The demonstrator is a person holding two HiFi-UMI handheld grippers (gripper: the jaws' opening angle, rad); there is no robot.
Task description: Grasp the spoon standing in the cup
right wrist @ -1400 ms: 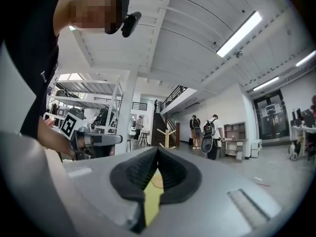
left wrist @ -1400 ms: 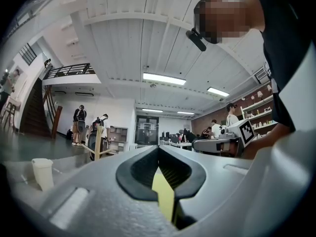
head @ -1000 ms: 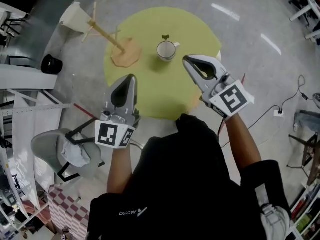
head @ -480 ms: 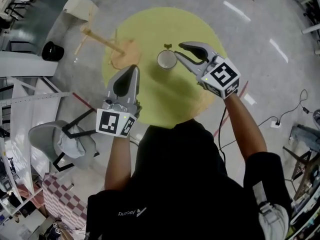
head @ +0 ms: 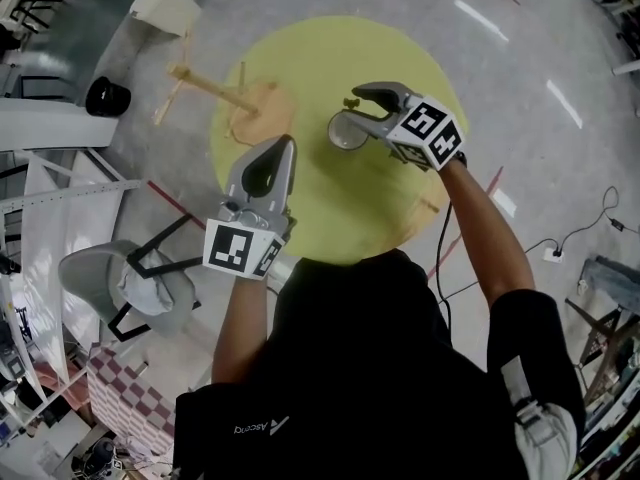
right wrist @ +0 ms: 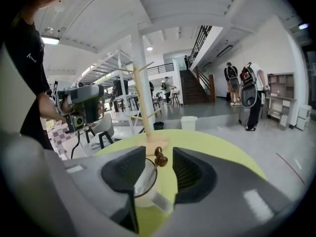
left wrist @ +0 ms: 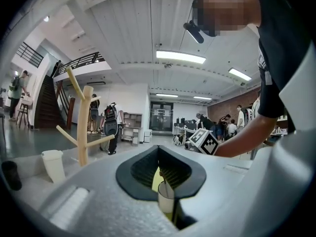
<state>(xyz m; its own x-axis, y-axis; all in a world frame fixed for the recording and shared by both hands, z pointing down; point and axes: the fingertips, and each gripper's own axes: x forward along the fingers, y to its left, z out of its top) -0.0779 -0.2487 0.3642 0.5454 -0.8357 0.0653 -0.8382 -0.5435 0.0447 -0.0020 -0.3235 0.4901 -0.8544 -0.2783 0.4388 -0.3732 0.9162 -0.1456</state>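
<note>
We see one round tabletop point(head: 330, 203), a smooth, matte yellow-green. Near its middle stands one white cup point(head: 345, 136) with a glossy, cylindrical wall and a thin rim. One spoon point(right wrist: 159, 157) stands in the cup, its slim metal handle leaning on the rim and topped by a dark brown, knobbly ornament. One pale wooden mug tree point(head: 248, 103) stands nearer the tabletop's left edge, with a flat, rounded base, a straight post and slanting pegs.

We count two grippers, both with smooth grey plastic shells and black ribbed pads. The right gripper point(right wrist: 160, 169) is at the cup, its jaws apart and opening. The spoon's ornament sits between the pads, touching neither. The left gripper point(head: 281, 154) is over the tabletop's near-left edge with its jaws together and nothing between them. On the shiny grey floor off the far-left edge we see one white bin point(head: 165, 3).
</note>
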